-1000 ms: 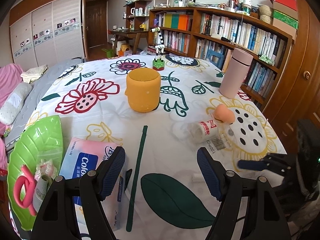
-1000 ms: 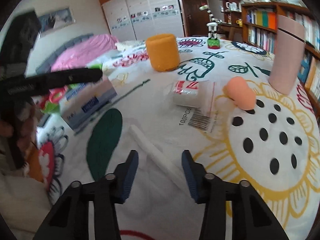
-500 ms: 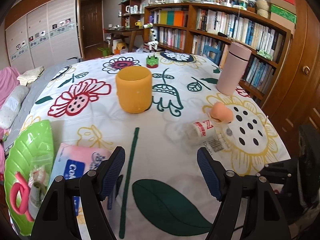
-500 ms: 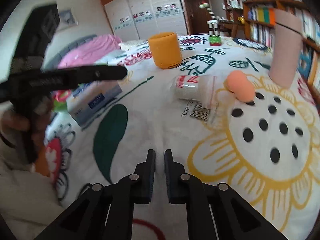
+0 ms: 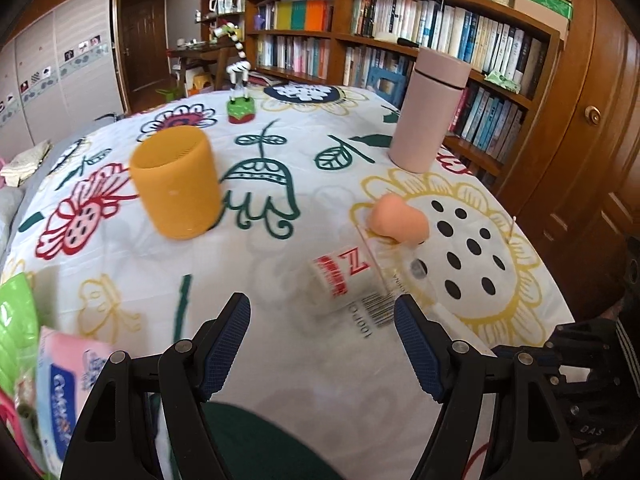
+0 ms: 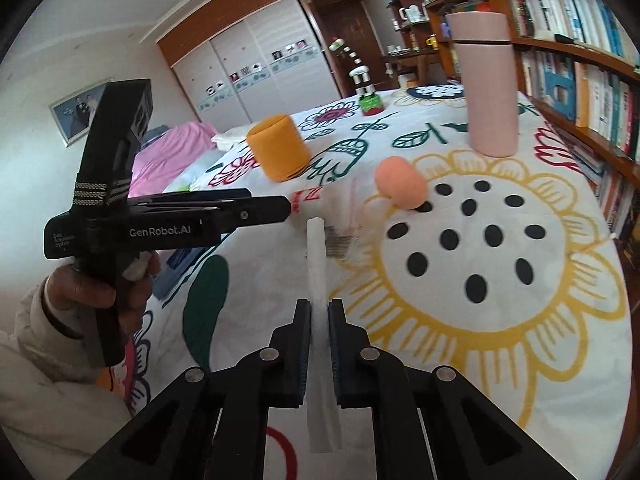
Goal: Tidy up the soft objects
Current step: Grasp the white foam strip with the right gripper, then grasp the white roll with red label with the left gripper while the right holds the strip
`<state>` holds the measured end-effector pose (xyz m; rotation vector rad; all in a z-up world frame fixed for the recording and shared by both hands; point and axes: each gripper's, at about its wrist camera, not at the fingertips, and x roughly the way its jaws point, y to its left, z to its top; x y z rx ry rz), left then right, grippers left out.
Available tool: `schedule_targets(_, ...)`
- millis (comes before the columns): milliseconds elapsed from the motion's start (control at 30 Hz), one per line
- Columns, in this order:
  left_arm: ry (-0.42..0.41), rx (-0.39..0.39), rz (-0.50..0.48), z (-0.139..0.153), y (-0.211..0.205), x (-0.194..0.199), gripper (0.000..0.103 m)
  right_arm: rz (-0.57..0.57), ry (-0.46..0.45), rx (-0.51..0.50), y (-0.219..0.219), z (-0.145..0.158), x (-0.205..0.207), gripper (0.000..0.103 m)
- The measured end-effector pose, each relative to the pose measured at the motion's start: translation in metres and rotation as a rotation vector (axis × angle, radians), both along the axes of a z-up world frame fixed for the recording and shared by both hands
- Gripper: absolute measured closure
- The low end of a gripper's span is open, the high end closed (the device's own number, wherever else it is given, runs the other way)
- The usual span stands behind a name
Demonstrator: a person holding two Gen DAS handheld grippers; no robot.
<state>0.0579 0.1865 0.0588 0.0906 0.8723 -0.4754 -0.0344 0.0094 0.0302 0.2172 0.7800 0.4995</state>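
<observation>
My right gripper (image 6: 319, 316) is shut on a white foam stick (image 6: 316, 256), which it holds a little above the floral cloth (image 6: 520, 320). My left gripper (image 5: 320, 320) stands open over the cloth, just short of a clear bag of cotton pads (image 5: 344, 280) with red print. A peach sponge (image 5: 398, 220) lies right behind that bag. An orange soft cup (image 5: 176, 182) stands upright further left. In the right wrist view, the left gripper (image 6: 280, 208) points at the bag from the left, and the peach sponge (image 6: 400, 184) lies beyond the stick.
A tall pink bottle (image 5: 428, 116) stands at the back right. A zebra figure (image 5: 240, 108) is at the far side. A pink and blue tissue pack (image 5: 60, 392) and a green leaf tray (image 5: 12, 320) lie at the left edge. Bookshelves (image 5: 440, 40) are close behind.
My right gripper has shut on the white foam stick and lifted it off the cloth. My left gripper has moved forward and right, toward the cotton pad bag.
</observation>
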Motion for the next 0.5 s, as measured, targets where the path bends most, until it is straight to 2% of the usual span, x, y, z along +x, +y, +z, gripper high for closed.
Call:
schedule_targets(400, 0.100, -0.065, 0.012, -0.022, -0.022, 0.033, 0.030, -0.090, -0.008, 0.003, -0.017, -0.003, 0.009, 0.093)
schedule_targets(433, 0.100, -0.064, 0.016, -0.024, -0.022, 0.035, 0.033, -0.093, -0.007, 0.001, -0.018, -0.004, 0.010, 0.093)
schedule_targets(500, 0.108, -0.066, 0.020, -0.026, -0.023, 0.039, 0.047, -0.097, -0.004, 0.003, -0.018, -0.005, 0.011, 0.093)
